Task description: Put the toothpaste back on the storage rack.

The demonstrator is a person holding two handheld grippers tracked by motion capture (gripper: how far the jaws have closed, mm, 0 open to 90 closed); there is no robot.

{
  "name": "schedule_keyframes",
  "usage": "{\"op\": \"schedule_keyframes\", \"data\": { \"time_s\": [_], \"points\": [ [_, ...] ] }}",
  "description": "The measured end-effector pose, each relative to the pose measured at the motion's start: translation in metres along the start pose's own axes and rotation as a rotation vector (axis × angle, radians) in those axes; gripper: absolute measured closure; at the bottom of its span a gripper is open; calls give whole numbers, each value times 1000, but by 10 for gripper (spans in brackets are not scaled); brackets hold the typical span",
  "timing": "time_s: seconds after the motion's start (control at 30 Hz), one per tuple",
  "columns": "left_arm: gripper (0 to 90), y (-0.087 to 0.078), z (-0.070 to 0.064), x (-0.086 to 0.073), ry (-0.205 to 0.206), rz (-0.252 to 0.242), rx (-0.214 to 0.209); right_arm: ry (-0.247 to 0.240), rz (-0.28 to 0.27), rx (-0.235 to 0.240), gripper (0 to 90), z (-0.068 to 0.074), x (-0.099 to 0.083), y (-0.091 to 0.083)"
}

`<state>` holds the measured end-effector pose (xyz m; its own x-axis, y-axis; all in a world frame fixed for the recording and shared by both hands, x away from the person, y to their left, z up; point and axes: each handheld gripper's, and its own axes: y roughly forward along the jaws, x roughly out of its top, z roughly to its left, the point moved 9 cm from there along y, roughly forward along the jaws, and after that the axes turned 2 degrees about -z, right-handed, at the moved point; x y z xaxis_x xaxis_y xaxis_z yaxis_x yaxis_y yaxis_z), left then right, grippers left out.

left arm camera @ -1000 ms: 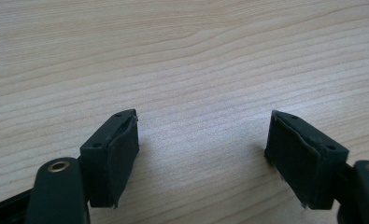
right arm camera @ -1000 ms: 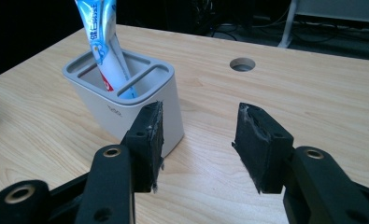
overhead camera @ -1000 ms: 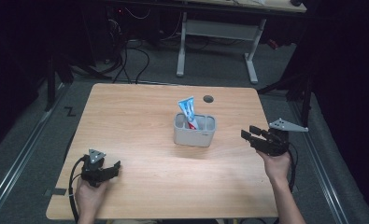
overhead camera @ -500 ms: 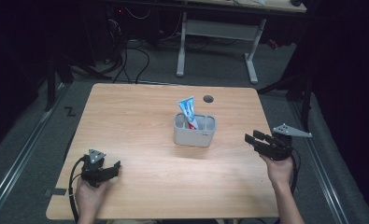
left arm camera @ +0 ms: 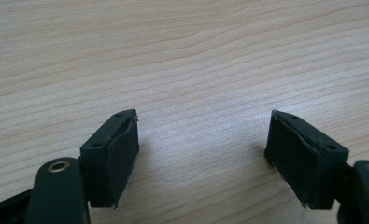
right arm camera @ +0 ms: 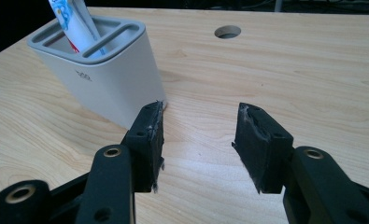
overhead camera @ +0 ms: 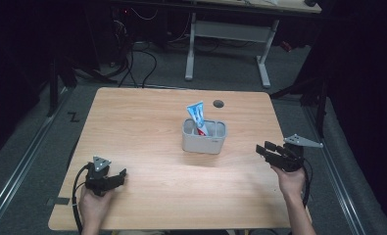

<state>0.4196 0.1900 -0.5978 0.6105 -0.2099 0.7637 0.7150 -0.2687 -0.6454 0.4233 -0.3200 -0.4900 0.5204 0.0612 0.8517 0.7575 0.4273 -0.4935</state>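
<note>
The blue-and-white toothpaste tube [overhead camera: 197, 116] leans upright in the grey plastic two-slot holder [overhead camera: 204, 137] at mid-table — apparently stowed. The right gripper [overhead camera: 265, 149], jaws spread and empty, sits near the holder; the left gripper [overhead camera: 118, 175] rests well apart, also spread.

Light wood surface [overhead camera: 147, 122], round hole [overhead camera: 218, 104] near far edge; grey holder [overhead camera: 204, 137] stands mid-surface, just before the hole.

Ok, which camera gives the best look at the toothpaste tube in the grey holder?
The high view: the whole toothpaste tube shows, leaning in the left slot of the holder. The right gripper view is closer, but its frame cuts off the tube's top. The left gripper view looks at the table.
</note>
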Motion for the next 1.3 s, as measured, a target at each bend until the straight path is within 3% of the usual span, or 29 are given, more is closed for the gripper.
{"op": "schedule_keyframes", "data": {
  "time_s": [1.07, 1.3],
  "points": [
    [258, 0, 0, 0, -1, -1, 1, 21, 98, -27, 513, -5, -43, 33],
    [258, 0, 0, 0, -1, 0, 0, -32, 123, -58, 503, -3, -48, 41]
  ]
}}
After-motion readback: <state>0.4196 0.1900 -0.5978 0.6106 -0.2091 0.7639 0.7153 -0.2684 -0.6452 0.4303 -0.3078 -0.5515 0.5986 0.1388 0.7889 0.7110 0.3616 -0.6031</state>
